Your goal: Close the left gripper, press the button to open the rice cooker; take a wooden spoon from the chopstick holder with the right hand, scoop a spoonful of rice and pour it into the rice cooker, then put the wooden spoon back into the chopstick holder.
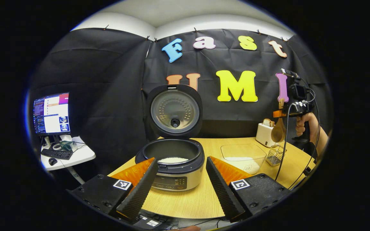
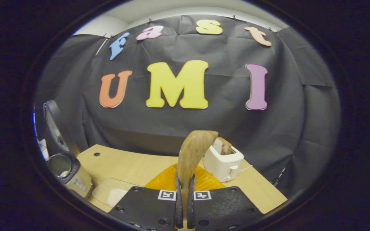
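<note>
One rice cooker (image 1: 172,160) sits lid-up on the worktop (image 1: 198,195), with one clear tub (image 1: 243,156) and one toaster (image 1: 264,133) right of it. Left hand-held gripper (image 1: 181,179) spread wide in front of the cooker; right hand-held gripper (image 2: 185,205) is clamped on the one wooden spoon (image 2: 193,150).

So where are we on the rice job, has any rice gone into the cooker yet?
Done: the rice cooker stands open with its lid up, and white rice shows in the pot. In hand: the right gripper is shut on the wooden spoon, held high above the wire chopstick holder. Whether that rice came from this scoop, I cannot tell. Left: returning the spoon to the holder. The left gripper is open.
</note>
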`<action>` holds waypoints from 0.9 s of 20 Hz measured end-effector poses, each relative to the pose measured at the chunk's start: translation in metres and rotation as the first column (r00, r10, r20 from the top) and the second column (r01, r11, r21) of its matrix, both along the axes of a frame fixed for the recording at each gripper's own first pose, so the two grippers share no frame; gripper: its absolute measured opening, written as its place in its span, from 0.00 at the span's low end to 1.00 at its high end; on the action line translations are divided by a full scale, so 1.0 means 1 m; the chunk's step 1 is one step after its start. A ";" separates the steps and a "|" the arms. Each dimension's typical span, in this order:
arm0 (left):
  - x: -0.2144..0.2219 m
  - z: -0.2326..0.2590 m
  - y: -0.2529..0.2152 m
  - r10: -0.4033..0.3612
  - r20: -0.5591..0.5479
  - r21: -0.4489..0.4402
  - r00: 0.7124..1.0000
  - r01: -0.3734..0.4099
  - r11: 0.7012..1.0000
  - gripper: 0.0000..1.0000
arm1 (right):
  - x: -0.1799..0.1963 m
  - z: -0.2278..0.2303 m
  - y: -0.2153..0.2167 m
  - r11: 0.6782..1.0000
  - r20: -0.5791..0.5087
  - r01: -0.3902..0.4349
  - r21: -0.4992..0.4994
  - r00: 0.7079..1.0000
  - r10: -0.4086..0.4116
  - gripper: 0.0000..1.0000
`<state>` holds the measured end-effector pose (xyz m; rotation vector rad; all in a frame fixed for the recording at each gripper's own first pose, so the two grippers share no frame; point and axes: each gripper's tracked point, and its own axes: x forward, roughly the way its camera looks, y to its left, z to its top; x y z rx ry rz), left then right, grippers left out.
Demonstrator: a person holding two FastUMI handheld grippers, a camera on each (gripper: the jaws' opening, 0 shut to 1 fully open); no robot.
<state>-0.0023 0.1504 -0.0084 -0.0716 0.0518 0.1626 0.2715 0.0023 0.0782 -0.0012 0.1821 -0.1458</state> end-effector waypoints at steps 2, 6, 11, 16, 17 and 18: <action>0.002 0.001 -0.005 -0.009 0.002 -0.012 1.000 0.009 1.000 0.96 | 0.005 -0.018 -0.017 1.000 -0.013 0.028 -0.002 1.000 -0.028 0.05; 0.004 0.006 -0.017 -0.027 0.021 -0.029 0.999 0.027 0.999 0.96 | 0.016 -0.049 -0.032 0.999 -0.045 0.032 0.018 0.999 -0.031 0.05; 0.008 0.007 -0.026 -0.041 0.033 -0.038 0.999 0.042 0.998 0.96 | 0.019 -0.079 -0.036 0.994 -0.091 0.040 0.098 0.995 -0.031 0.06; 0.015 -0.003 -0.023 -0.032 0.007 -0.062 0.999 0.033 0.998 0.96 | 0.017 -0.098 -0.029 0.993 -0.103 0.015 0.116 0.995 -0.003 0.09; 0.017 -0.004 -0.022 -0.029 0.002 -0.065 1.000 0.029 0.997 0.96 | 0.019 -0.098 -0.031 0.995 -0.089 0.019 0.100 0.996 -0.010 0.12; 0.017 -0.006 -0.022 -0.026 -0.002 -0.067 1.000 0.026 0.997 0.96 | 0.016 -0.091 -0.030 0.996 -0.063 0.013 0.085 0.998 -0.007 0.22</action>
